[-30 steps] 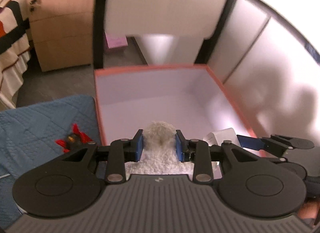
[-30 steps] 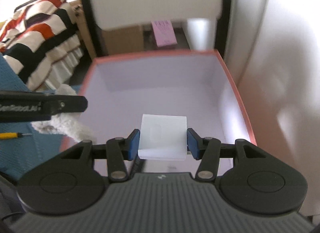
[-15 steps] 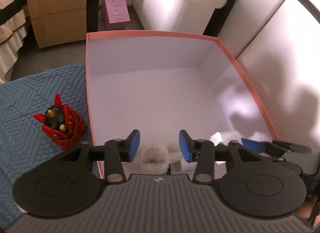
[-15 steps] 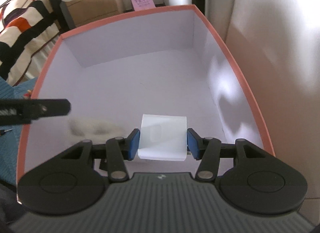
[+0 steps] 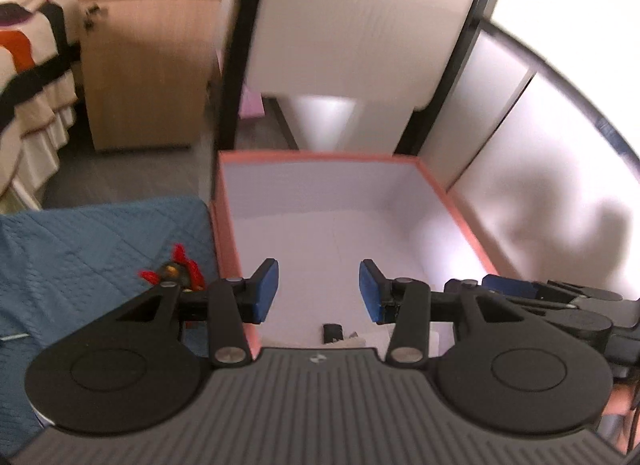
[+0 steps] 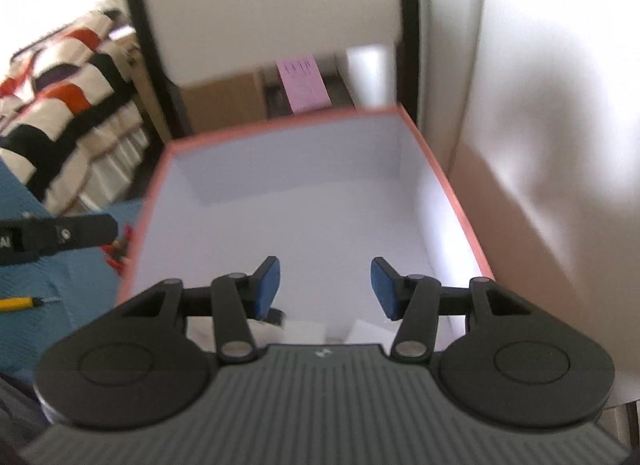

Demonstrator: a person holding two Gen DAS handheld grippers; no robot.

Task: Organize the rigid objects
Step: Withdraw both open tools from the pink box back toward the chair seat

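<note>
An open box with an orange rim and white inside stands ahead in both views; its rim also shows in the right wrist view. My left gripper is open and empty over the box's near left part. My right gripper is open and empty over the near end. White items lie on the box floor just under my grippers, mostly hidden; a small black part shows there too. A red and black toy figure lies on the blue mat left of the box.
A blue quilted mat covers the surface to the left. A yellow-handled tool lies on it. A wooden cabinet, a striped bed cover and white panels stand behind and to the right.
Both grippers opened and pulled back up. The left let go of the white fluffy item and the right let go of the white block; both now lie in the box.
</note>
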